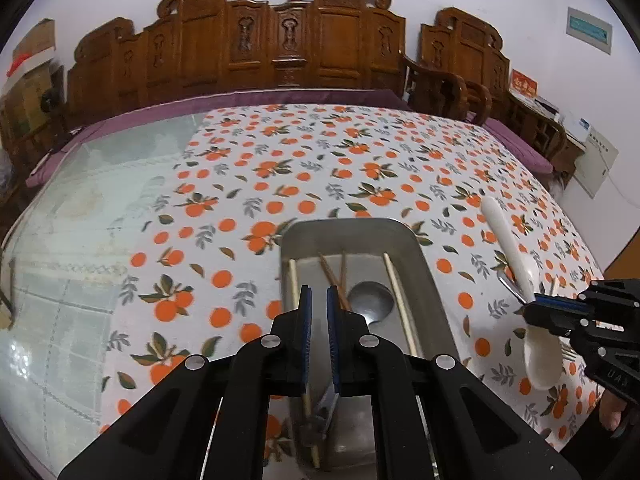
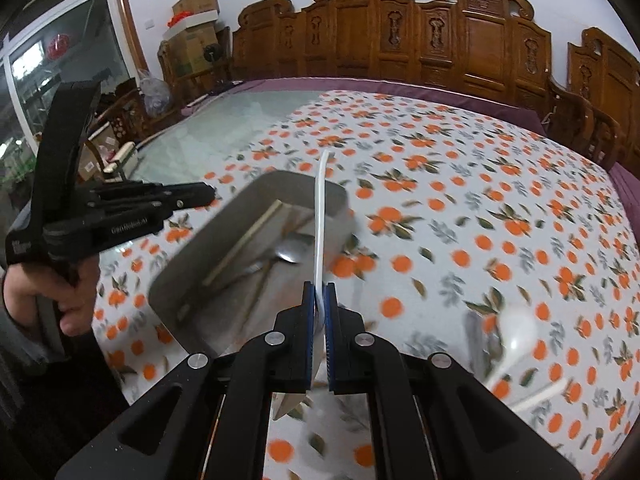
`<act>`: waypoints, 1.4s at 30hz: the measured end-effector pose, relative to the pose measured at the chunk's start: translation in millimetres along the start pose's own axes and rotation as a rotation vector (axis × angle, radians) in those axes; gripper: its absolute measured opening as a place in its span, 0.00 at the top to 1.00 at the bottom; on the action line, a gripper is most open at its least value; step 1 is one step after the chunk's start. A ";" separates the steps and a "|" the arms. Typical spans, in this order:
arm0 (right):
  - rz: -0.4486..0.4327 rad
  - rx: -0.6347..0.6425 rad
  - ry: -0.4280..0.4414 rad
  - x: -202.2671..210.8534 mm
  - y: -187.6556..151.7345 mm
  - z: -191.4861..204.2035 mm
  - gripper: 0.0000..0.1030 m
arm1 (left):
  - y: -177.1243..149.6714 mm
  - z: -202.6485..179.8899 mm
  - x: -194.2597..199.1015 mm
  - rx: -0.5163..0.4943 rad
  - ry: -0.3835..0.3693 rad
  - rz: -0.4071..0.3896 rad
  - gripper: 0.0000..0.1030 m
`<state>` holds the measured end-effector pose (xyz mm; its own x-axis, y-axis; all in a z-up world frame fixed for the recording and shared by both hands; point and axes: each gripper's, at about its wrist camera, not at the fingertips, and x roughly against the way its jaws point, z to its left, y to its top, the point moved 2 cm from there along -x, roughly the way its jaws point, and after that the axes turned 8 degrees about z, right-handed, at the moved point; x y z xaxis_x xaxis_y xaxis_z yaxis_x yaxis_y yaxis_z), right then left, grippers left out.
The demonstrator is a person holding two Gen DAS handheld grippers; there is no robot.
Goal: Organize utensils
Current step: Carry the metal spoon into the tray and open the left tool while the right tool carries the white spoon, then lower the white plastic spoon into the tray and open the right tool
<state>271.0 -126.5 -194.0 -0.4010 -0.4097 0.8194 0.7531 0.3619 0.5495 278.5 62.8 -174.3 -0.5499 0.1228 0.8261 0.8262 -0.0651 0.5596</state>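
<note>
A metal tray on the orange-print cloth holds pale chopsticks, brown chopsticks and a metal spoon. My left gripper hovers over the tray's near part, jaws almost together with nothing between them. My right gripper is shut on a white ceramic spoon, lifted above the cloth right of the tray. In the right wrist view the spoon's handle stands edge-on ahead of the right gripper, over the tray. The left gripper shows at the left, held by a hand.
Another white spoon and a metal utensil lie blurred on the cloth to the right. Bare glass tabletop extends left of the cloth. A carved wooden bench runs behind the table.
</note>
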 end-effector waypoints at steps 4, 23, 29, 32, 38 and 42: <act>0.000 -0.008 0.026 -12.5 14.4 15.9 0.94 | 2.3 8.6 7.2 0.016 0.004 -0.018 0.91; 0.040 -0.040 0.078 -62.3 32.0 40.8 0.93 | 10.7 39.3 29.1 0.103 0.038 -0.093 0.33; 0.051 -0.028 0.095 -70.4 28.3 40.6 0.92 | 11.9 39.4 28.7 0.107 0.048 -0.094 0.31; 0.043 -0.021 0.094 -64.9 25.3 39.1 0.92 | 12.7 33.5 30.8 0.096 0.044 -0.104 0.31; 0.007 0.008 0.053 -33.9 12.2 27.3 0.92 | 12.5 22.3 29.9 0.087 0.041 -0.105 0.31; -0.014 0.030 -0.008 -6.9 -0.3 11.9 0.92 | 11.7 10.1 32.6 0.073 0.023 -0.118 0.22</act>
<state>267.3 -113.8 -197.9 -0.4153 -0.4083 0.8129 0.7317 0.3810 0.5651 271.4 76.1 -141.5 -0.6455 0.1022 0.7569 0.7621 0.0206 0.6472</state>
